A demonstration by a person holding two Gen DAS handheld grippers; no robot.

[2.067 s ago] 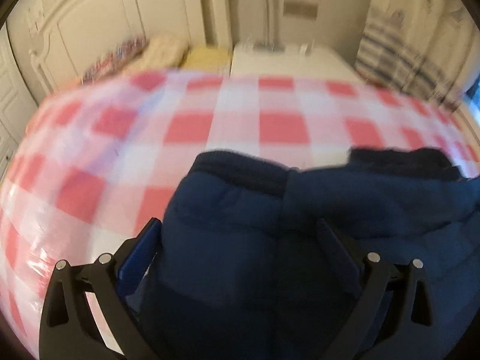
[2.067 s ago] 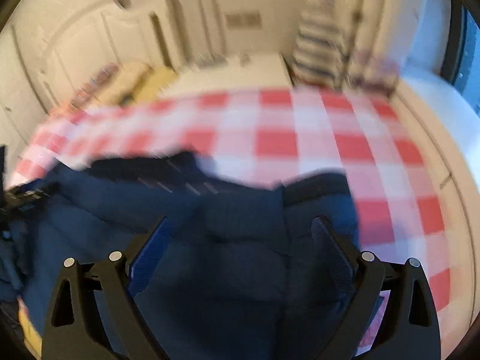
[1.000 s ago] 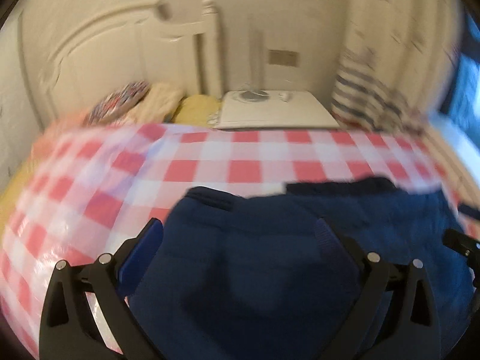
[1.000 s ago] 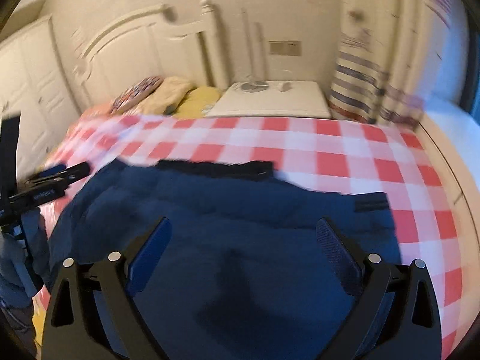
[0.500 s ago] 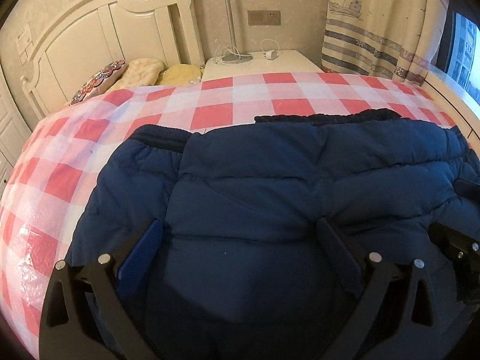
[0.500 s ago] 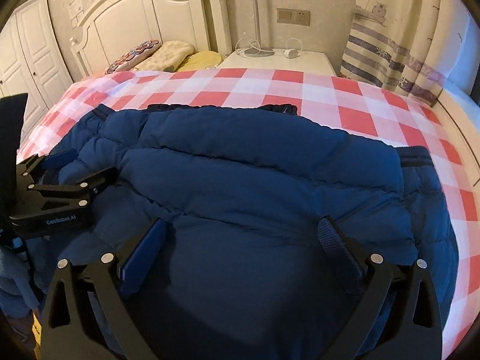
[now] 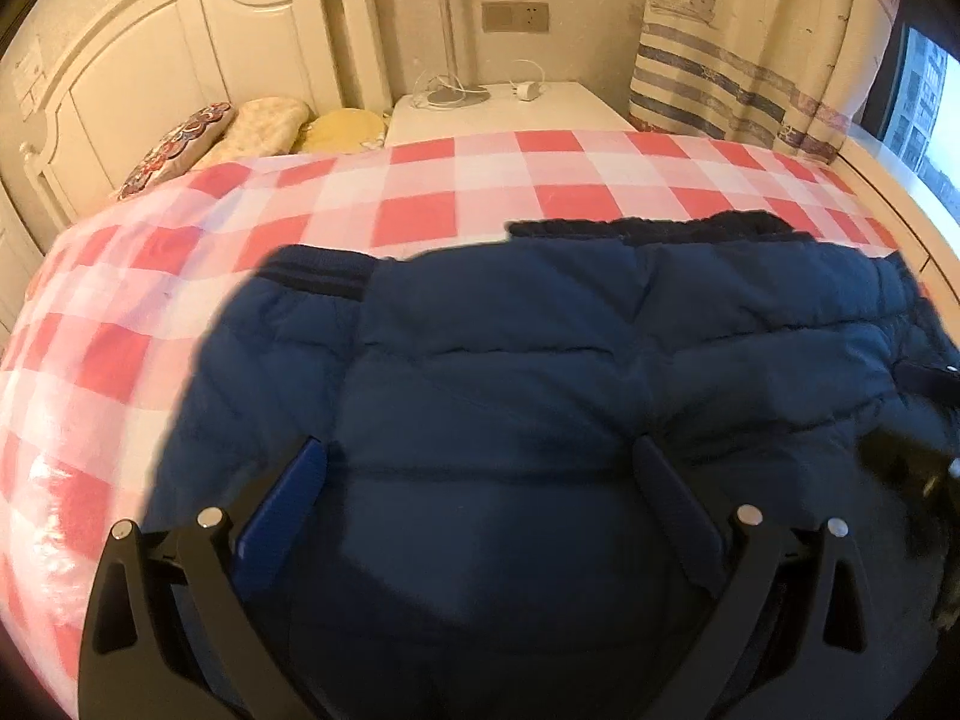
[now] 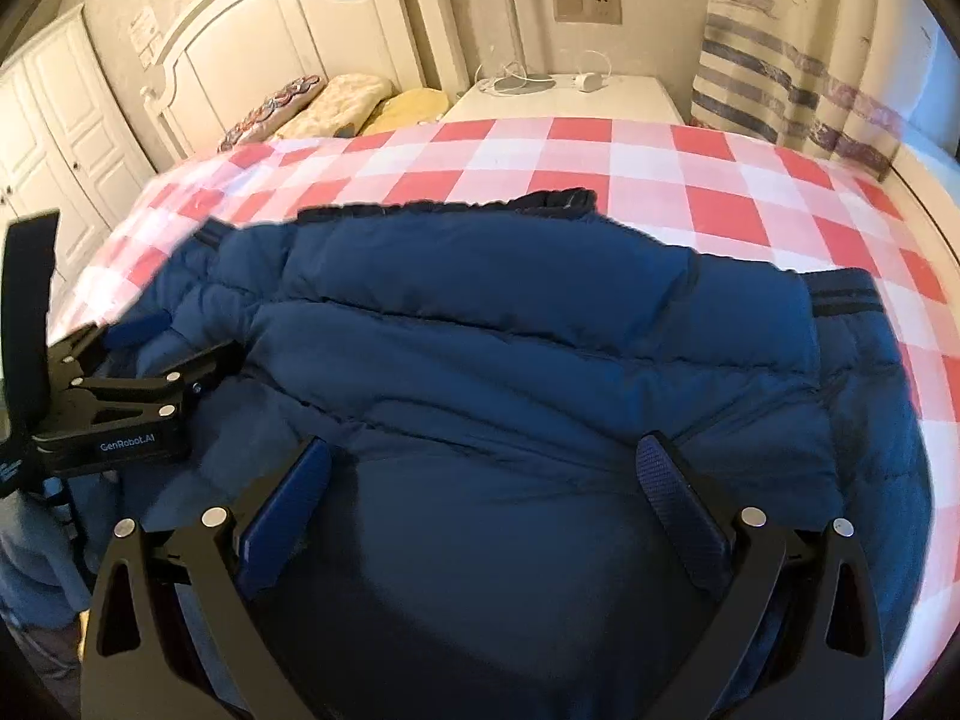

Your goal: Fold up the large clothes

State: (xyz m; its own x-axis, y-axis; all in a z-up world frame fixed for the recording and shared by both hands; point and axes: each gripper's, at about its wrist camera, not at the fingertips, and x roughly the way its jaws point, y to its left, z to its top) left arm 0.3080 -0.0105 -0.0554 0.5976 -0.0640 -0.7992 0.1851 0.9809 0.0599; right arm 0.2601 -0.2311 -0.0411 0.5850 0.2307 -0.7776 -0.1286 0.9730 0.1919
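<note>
Left claw (image 7: 480, 468) stood with its two fingers spread wide, gripping nothing, poised over the near part of the navy padded jacket (image 7: 540, 372). Right claw (image 8: 486, 468) was in the same condition: fingers apart, empty, above the near part of the garment. In the right wrist view the left claw (image 8: 150, 348) appeared at the jacket's left edge, close to one sleeve. Whether either claw touched the fabric could not be determined.

The jacket lay spread across the bed (image 7: 420, 216), which carried a red-and-white checked cover. Its far sleeve cuff (image 8: 840, 297), marked with dark stripes, rested on the cover, and a darker ribbed edge (image 7: 648, 228) ran along the side farthest from the claws. Pillows (image 8: 348, 99) lay at the headboard (image 8: 288, 30); a white bedside cabinet (image 7: 510, 114) and a striped curtain (image 7: 750, 60) stood beyond.

Likely faults from this position:
- The padded fill was thick and springy. A fold made with a shallow pinch would probably reopen.
- The outer shell looked smooth. A grip on a single layer could slip, leaving the lining behind.
- Uneven lifting by the two claws would skew the fold line.
- Dragging the garment could bunch the checked cover beneath it.
</note>
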